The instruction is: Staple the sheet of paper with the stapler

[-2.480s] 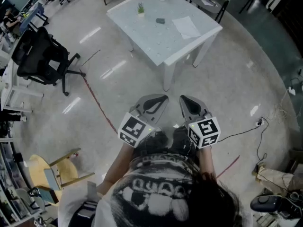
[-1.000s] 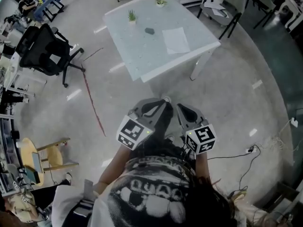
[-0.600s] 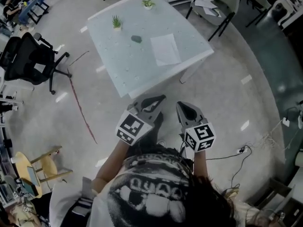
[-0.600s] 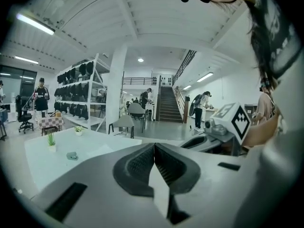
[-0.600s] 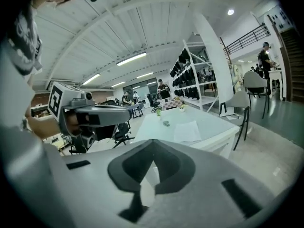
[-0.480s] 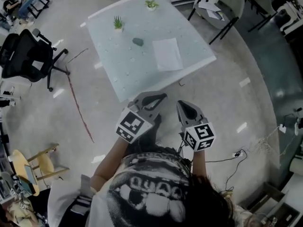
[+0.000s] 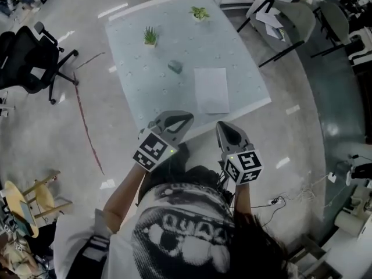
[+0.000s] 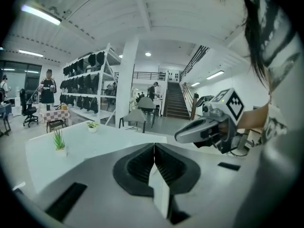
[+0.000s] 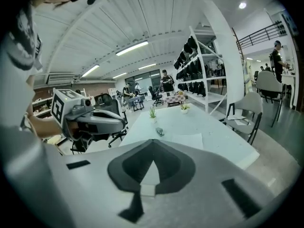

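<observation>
On the worktop (image 7: 137,83), near its near edge and toward the near right corner, the sheet of paper (image 7: 211,90) lies flat and alone, with nothing resting on it. The stapler (image 7: 175,67), small and dark, sits apart from the sheet, further in toward the middle of the worktop and a little to the left. Beyond it a small green plant (image 7: 150,36) stands toward the far left side, and a second plant (image 7: 199,13) stands by the far edge. The left claw (image 7: 187,117) and the right claw (image 7: 221,124) are held side by side at the near edge, pointing toward the sheet but well short of it and of the stapler. Each gripper view shows its own jaws closed together with nothing between them, and the other gripper alongside. On the floor to the left of the worktop stands a black office chair (image 7: 29,57), with a thin red line (image 7: 81,121) running across the floor near it. A grey chair (image 7: 293,16) stands past the right edge.
</observation>
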The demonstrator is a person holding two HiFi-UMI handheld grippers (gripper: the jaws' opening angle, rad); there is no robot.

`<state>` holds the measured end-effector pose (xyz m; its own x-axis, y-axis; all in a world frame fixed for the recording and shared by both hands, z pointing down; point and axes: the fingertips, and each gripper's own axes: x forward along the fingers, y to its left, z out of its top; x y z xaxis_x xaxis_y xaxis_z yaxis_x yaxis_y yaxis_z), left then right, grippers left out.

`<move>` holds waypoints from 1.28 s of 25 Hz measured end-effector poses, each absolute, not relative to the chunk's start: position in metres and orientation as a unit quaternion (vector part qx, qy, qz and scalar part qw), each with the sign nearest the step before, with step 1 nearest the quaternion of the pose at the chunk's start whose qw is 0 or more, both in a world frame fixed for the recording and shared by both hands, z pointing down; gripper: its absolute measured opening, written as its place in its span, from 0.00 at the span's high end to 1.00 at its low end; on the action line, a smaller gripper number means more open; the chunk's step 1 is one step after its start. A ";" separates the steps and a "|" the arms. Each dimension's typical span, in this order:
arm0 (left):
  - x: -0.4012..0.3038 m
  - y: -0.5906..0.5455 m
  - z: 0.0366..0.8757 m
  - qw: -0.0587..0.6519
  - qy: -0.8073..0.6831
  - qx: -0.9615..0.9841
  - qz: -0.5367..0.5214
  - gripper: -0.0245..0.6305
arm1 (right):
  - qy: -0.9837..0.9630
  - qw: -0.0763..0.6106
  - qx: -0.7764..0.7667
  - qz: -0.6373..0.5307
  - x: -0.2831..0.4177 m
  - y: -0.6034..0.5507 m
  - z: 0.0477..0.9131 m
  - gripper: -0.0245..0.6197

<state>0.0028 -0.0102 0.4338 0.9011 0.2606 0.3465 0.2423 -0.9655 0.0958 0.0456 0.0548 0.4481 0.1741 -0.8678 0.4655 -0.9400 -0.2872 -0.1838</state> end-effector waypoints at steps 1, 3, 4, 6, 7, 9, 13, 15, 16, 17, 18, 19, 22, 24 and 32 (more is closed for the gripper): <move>0.004 -0.019 0.437 0.026 0.126 0.974 0.186 0.96 | -0.593 0.075 0.762 0.250 0.050 0.049 0.449 0.96; 0.007 -0.033 0.441 0.028 0.120 0.974 0.190 0.96 | -0.594 0.081 0.758 0.257 0.058 0.040 0.453 0.96; 0.008 -0.038 0.441 0.030 0.117 0.974 0.189 0.96 | -0.595 0.084 0.756 0.261 0.061 0.037 0.456 0.96; 0.011 -0.046 0.440 0.035 0.107 0.976 0.185 0.96 | -0.597 0.091 0.750 0.270 0.067 0.032 0.462 0.96; 0.012 -0.050 0.440 0.038 0.101 0.977 0.183 0.96 | -0.599 0.094 0.747 0.274 0.070 0.029 0.465 0.96; 0.015 -0.057 0.440 0.042 0.089 0.979 0.179 0.96 | -0.603 0.100 0.741 0.278 0.076 0.021 0.470 0.96; 0.020 -0.069 0.439 0.054 0.054 0.982 0.170 0.96 | -0.619 0.111 0.725 0.280 0.092 0.001 0.476 0.96; 0.021 -0.075 0.438 0.064 0.027 0.984 0.167 0.96 | -0.635 0.121 0.710 0.279 0.102 -0.010 0.478 0.96; 0.021 -0.079 0.437 0.068 0.011 0.984 0.166 0.96 | -0.645 0.128 0.700 0.279 0.107 -0.016 0.481 0.96; 0.022 -0.083 0.438 0.070 -0.004 0.984 0.165 0.96 | -0.654 0.136 0.690 0.278 0.113 -0.021 0.483 0.96; 0.023 -0.087 0.439 0.072 -0.020 0.983 0.166 0.96 | -0.664 0.144 0.680 0.277 0.119 -0.027 0.486 0.96; 0.023 -0.092 0.440 0.074 -0.035 0.983 0.167 0.96 | -0.673 0.153 0.669 0.276 0.125 -0.032 0.490 0.96; 0.022 -0.105 0.442 0.087 -0.091 0.978 0.166 0.96 | -0.699 0.189 0.635 0.270 0.144 -0.046 0.502 0.96; 0.020 -0.112 0.444 0.100 -0.135 0.972 0.162 0.96 | -0.716 0.217 0.610 0.262 0.157 -0.056 0.511 0.96; 0.026 -0.101 0.454 0.116 -0.255 0.945 0.169 0.96 | -0.771 0.300 0.498 0.260 0.205 -0.080 0.569 0.85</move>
